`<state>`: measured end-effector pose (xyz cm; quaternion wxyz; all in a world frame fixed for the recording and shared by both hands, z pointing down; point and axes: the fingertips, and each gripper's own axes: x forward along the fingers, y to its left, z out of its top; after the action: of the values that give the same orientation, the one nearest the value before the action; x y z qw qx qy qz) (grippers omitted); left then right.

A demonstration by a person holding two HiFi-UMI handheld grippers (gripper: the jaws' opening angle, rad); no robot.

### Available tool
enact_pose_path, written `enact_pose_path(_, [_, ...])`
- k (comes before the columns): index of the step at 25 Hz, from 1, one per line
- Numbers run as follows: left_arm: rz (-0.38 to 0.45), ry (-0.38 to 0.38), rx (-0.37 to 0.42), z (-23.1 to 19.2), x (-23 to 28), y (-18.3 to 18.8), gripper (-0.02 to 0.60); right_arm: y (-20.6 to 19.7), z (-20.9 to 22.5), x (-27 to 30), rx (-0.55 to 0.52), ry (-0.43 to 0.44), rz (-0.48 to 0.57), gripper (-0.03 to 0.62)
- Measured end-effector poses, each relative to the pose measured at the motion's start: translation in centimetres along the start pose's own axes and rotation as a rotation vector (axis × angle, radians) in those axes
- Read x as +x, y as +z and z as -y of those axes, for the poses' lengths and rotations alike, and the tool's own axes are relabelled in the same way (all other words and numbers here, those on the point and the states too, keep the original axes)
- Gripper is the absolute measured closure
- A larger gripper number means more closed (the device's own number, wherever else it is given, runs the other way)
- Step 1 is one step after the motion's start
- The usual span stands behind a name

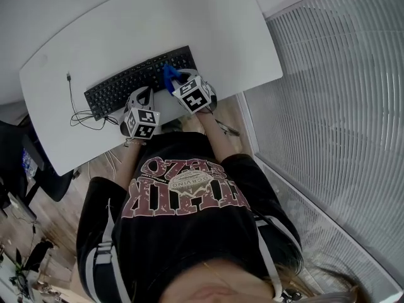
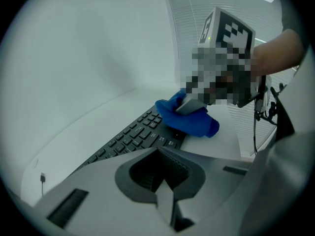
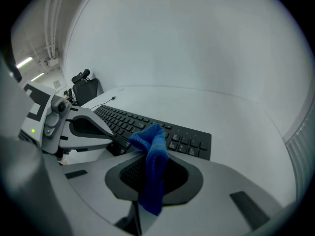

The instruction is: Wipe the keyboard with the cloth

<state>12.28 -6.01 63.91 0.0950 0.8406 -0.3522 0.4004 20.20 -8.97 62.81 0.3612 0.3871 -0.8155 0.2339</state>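
My right hand-held gripper (image 3: 153,178) is clenched on the blue cloth (image 3: 153,154), whose free end lies on the right end of the black keyboard (image 1: 126,84); my left hand-held gripper (image 2: 165,193) is closed on nothing, at the keyboard's near edge; both sit over the white counter (image 1: 208,24).

**White worktop with one keyboard**

The worktop (image 1: 189,17) is plain white with rounded corners and sits against a pale wall. A black keyboard (image 1: 136,81) lies flat on it near the front edge, set slantwise to that edge. A thin dark cable (image 1: 81,115) runs from the keyboard's left end and loops loosely on the surface. Its plug (image 1: 68,77) rests on the bare white beyond that end, apart from the keys.
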Motion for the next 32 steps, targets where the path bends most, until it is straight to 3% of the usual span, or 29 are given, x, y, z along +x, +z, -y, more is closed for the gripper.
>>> enact_pose_path(15, [0.012, 0.010, 0.002, 0.7, -0.7, 0.7, 0.541, -1.8, 4.1, -2.4, 0.121, -0.030, -0.005, 0.528])
enact_pose_path(20, [0.011, 0.036, -0.022, -0.7, -1.7, -0.1, 0.541, -2.9, 6.5, -3.5, 0.185, -0.089, 0.007, 0.528])
enact_pose_path(25, [0.009, 0.060, -0.049, -1.7, -2.5, -1.4, 0.541, -5.5, 9.3, -4.6, 0.210, -0.203, -0.031, 0.528])
enact_pose_path(29, [0.011, 0.072, -0.065, -2.4, -3.3, -2.0, 0.541, -6.1, 9.7, -5.2, 0.310, -0.194, 0.030, 0.528])
enact_pose_path(32, [0.020, 0.080, -0.086, -3.0, -3.9, -2.5, 0.541, -5.6, 9.2, -5.3, 0.291, -0.212, 0.043, 0.528])
